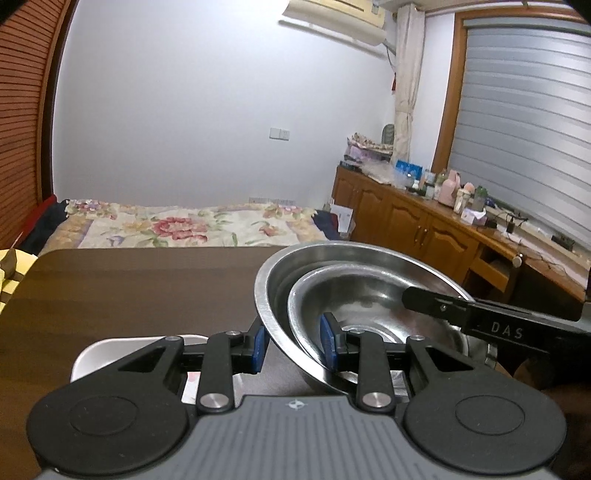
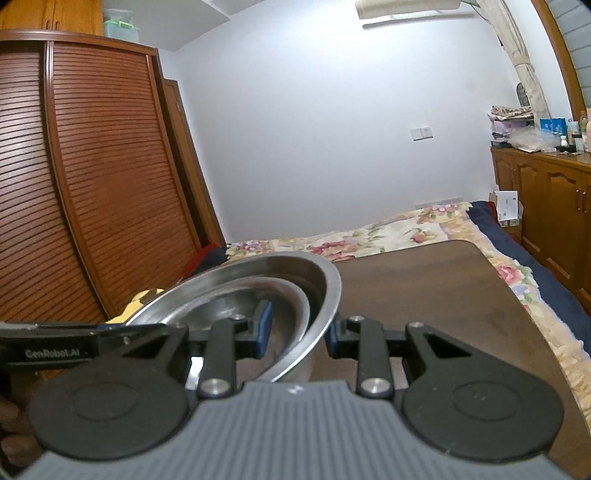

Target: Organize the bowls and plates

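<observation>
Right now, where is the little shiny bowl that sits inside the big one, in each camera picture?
Left wrist view: the small bowl is right of the middle and low, nested in the big bowl, with the jaws clamped on both rims.
Right wrist view: the small bowl is left of the middle and low, again inside the big bowl.
Shared landmark: the flowered bedspread behind the brown table.

1. A dark brown desk (image 1: 129, 280) is seen in the foreground.
2. A bed with a flowered cover (image 1: 184, 225) is placed behind the desk.
3. A slatted wooden wardrobe (image 2: 92, 177) is set to the left of the bed.
4. A wooden cabinet (image 1: 406, 218) laden with bottles and boxes is set under a shuttered window (image 1: 524, 122).
5. An air conditioner (image 1: 336, 18) is mounted high on the wall.
6. A pale curtain (image 1: 406, 74) is hung beside the window.
</observation>
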Motion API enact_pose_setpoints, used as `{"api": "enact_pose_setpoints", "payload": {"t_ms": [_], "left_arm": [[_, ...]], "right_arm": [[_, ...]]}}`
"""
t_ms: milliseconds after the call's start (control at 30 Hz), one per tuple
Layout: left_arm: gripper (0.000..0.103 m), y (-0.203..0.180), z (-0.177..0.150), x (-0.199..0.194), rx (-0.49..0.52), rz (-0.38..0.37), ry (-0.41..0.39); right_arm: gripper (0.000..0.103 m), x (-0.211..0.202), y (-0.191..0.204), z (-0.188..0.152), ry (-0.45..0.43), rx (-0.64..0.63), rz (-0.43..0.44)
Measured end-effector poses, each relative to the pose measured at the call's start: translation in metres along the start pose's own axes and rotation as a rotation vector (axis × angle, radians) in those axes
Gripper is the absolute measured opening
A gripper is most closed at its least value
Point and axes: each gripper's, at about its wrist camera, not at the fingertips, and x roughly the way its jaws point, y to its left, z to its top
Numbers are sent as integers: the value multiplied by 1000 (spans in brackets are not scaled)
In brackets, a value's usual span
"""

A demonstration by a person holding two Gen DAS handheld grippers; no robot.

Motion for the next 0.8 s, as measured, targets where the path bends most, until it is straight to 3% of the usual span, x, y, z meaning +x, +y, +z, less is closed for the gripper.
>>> {"api": "enact_pose_setpoints", "payload": {"t_ms": [267, 800], "left_arm": [[31, 25, 1, -18, -18, 37, -16], [31, 74, -13, -43, -76, 142, 1]], "right_arm": [[31, 14, 18, 1, -4, -4, 55], [31, 43, 59, -12, 71, -29, 173]]}}
